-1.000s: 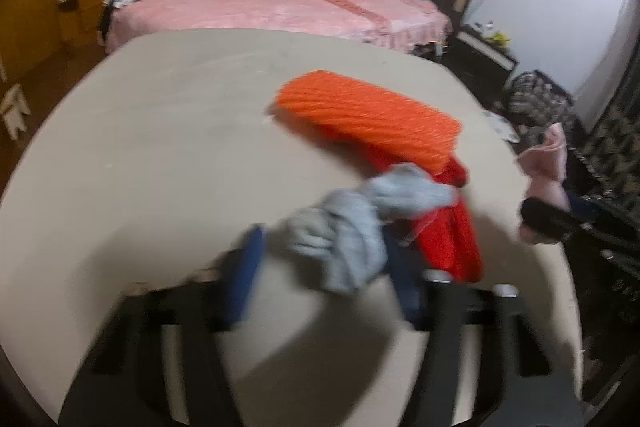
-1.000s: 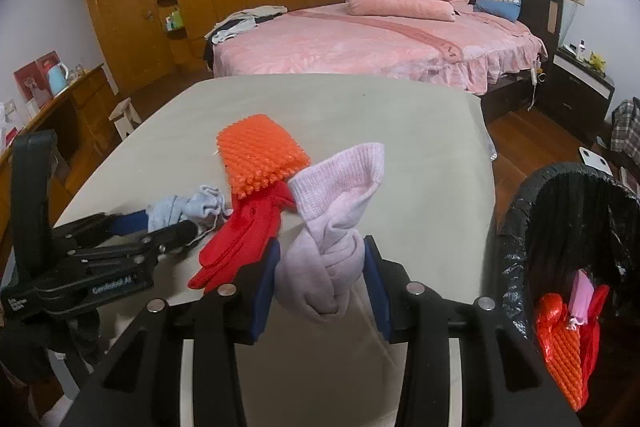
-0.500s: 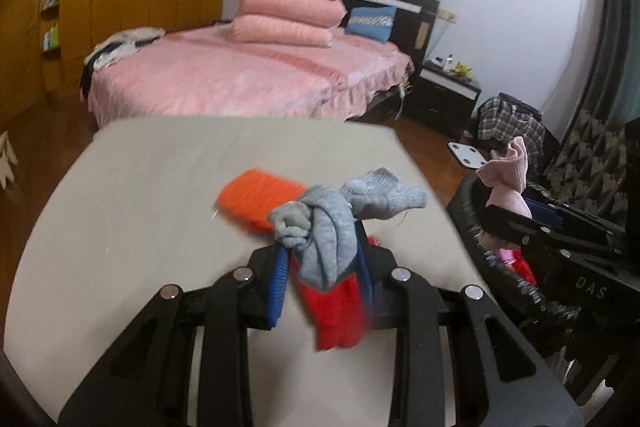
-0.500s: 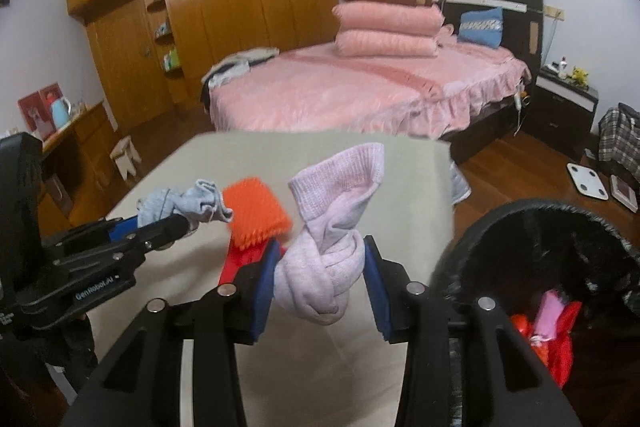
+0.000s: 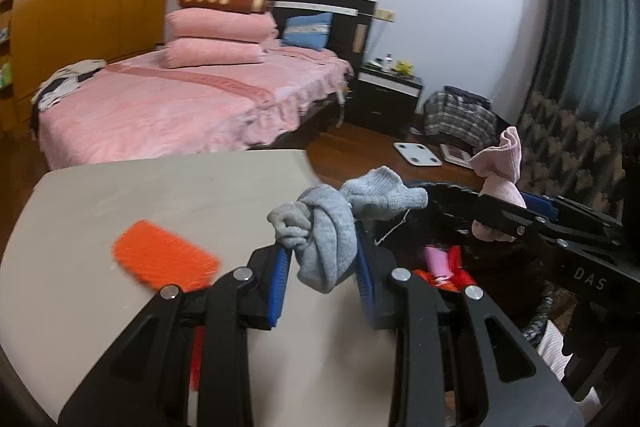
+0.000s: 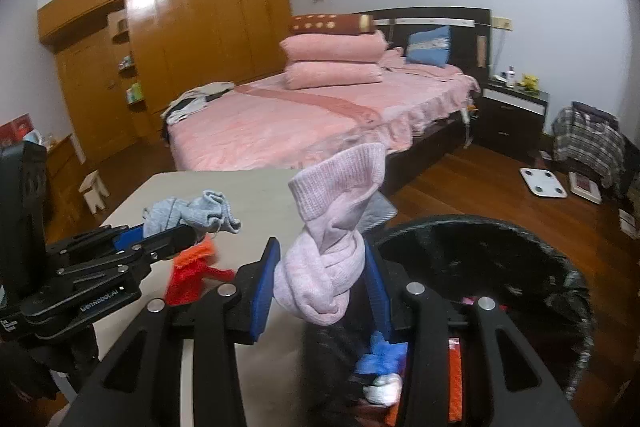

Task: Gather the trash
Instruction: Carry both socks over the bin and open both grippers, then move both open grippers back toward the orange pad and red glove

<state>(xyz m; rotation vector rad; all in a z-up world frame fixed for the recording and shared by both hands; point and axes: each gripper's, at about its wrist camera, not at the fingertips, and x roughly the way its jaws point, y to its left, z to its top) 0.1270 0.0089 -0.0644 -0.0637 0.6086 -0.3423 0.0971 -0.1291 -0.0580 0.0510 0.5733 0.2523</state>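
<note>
Both handheld tools were built of matte black plastic, each with a forked frame of slanted struts with triangular cut-outs. The left gripper [image 5: 322, 269] carried four round silver screw heads across its frame, and the inner faces of its fingers [image 5: 279, 277] were lined with ribbed bright blue pads. The right gripper [image 6: 320, 281] had the same four silver screws and the same blue lining on its fingers [image 6: 264, 287]. Seen from the side, the left tool bore white lettering reading "GenRobot.AI" on its body, with small silver screws along its arms; the right tool's body showed the white letters "DAS".
</note>
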